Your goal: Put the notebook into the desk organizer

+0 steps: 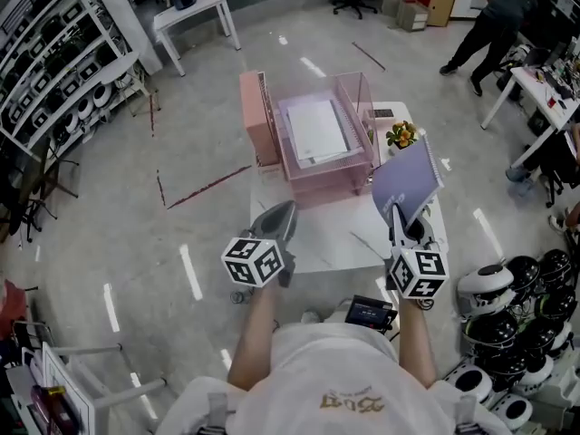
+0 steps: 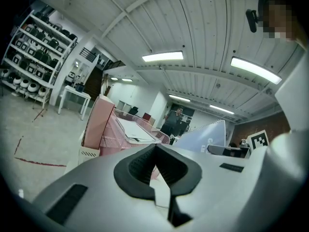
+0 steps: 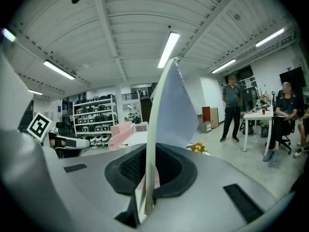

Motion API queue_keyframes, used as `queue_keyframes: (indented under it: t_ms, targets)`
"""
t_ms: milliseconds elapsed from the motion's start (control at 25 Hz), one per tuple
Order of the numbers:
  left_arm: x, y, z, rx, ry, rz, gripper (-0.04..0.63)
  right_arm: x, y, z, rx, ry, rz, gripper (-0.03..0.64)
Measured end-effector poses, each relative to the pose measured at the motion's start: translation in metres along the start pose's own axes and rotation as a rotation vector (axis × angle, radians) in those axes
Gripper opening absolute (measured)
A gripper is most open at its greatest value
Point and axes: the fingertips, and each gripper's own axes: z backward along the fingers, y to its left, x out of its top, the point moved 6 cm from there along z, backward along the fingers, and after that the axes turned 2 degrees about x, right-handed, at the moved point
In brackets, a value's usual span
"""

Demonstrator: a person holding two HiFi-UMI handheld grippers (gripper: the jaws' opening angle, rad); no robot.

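Note:
A lavender spiral notebook [image 1: 408,181] stands tilted on edge over the right part of the small white table [image 1: 317,243], and my right gripper [image 1: 396,216] is shut on its lower edge. In the right gripper view the notebook [image 3: 171,110] rises straight up from between the jaws of that gripper [image 3: 146,175]. The pink mesh desk organizer [image 1: 313,187] sits at the table's far side, with white papers in its top tray and an upright pink file section on its left. My left gripper [image 1: 283,214] hovers in front of the organizer [image 2: 104,129], shut and empty [image 2: 155,151].
A small pot of orange flowers [image 1: 401,135] stands to the right of the organizer, close behind the notebook. A person [image 1: 494,16] stands at the far right near a white desk [image 1: 544,89]. Helmet shelves [image 1: 54,80] line the left; helmets [image 1: 517,288] lie on the floor at right.

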Motion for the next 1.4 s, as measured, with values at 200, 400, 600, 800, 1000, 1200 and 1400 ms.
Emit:
queue_keyframes:
  t_ms: [200, 400, 600, 800, 1000, 1200, 1400]
  targets:
    - [0.014, -0.006, -0.016, 0.037, -0.026, -0.001, 0.015, 0.018, -0.012, -0.018, 0.053, -0.008, 0.058, 0.043]
    - [0.022, -0.016, -0.030, 0.067, -0.054, -0.007, 0.015, 0.032, -0.027, -0.035, 0.097, -0.020, 0.097, 0.043]
    - [0.021, -0.015, -0.033, 0.113, -0.074, 0.000, 0.015, 0.037, -0.036, -0.054, 0.140, -0.018, 0.121, 0.043]
    - [0.022, -0.003, -0.032, 0.135, -0.072, 0.007, 0.015, 0.043, -0.035, -0.074, 0.147, -0.024, 0.161, 0.043]
    - [0.030, 0.011, -0.031, 0.129, -0.068, 0.014, 0.015, 0.047, -0.029, -0.090, 0.112, -0.024, 0.191, 0.043]
    - [0.040, 0.020, -0.038, 0.106, -0.065, 0.005, 0.015, 0.053, -0.022, -0.104, 0.087, -0.035, 0.221, 0.041]
    - [0.046, 0.025, -0.040, 0.093, -0.075, -0.001, 0.015, 0.056, -0.017, -0.114, 0.079, -0.042, 0.240, 0.041]
